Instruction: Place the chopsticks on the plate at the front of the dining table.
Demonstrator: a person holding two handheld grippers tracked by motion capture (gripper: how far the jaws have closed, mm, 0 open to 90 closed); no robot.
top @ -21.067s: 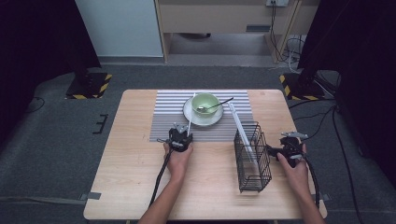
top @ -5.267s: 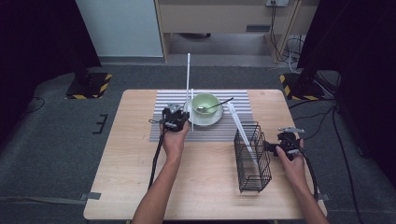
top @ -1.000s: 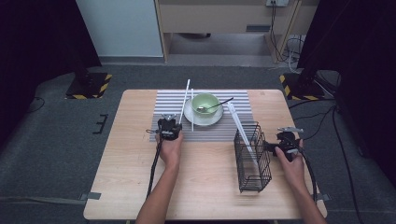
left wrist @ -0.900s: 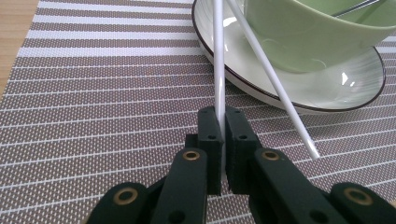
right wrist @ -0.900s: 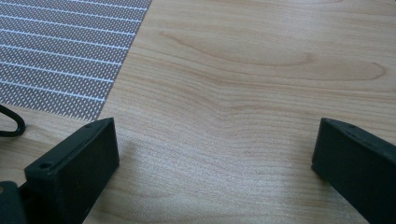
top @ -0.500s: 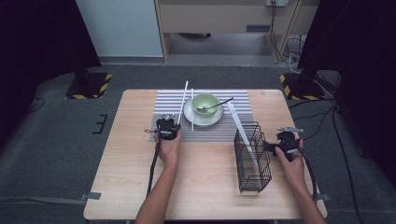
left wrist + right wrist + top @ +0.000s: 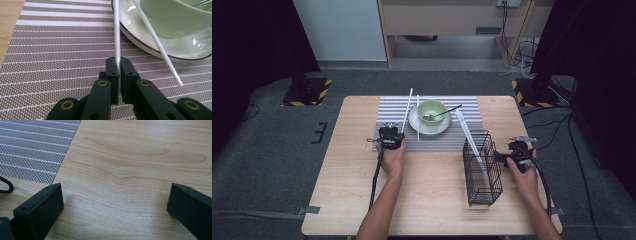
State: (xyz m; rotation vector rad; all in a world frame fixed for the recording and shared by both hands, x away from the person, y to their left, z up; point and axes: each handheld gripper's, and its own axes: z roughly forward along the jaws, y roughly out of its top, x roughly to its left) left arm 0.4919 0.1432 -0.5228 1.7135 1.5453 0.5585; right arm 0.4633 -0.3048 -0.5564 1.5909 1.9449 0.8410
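Note:
My left gripper rests low on the striped placemat, shut on a white chopstick that slants away toward the mat's far edge. In the left gripper view the jaws pinch that chopstick near its lower end. A second white chopstick leans on the rim of the white plate under the green bowl. A spoon lies in the bowl. My right gripper stays just right of the black wire basket, open over bare wood.
A third white chopstick stands tilted in the basket. The table's right edge is close behind my right hand. In the right gripper view, the placemat's corner lies at the upper left and a black basket wire at the left edge.

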